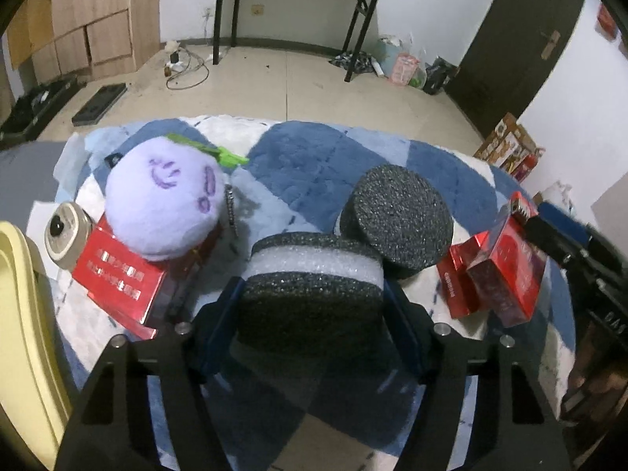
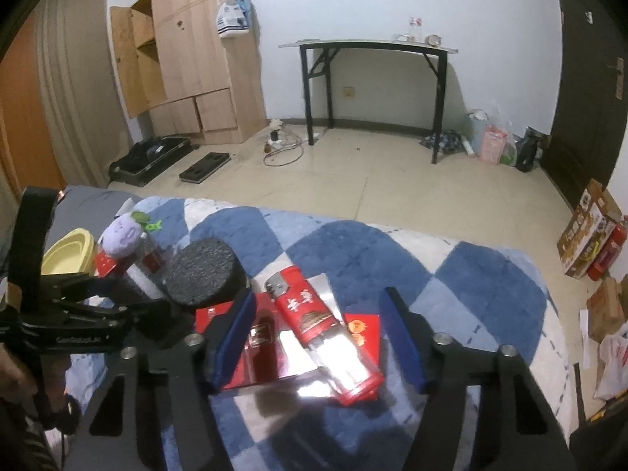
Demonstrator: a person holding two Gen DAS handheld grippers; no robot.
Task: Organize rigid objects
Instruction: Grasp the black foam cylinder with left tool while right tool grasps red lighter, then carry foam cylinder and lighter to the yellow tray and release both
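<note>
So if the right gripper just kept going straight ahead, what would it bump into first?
Probably the red lighter-shaped box, which lies on flat red packets right between the open right gripper fingers. Depth is hard to judge; the gripper may pass just above it.

I see a white-walled room with a pale tiled floor (image 2: 353,180). A black folding table (image 2: 369,45) stands against the far wall, a light wooden wardrobe (image 2: 196,59) to its left, a dark door (image 2: 588,78) at right. Cables (image 2: 282,149) lie on the floor.
</note>
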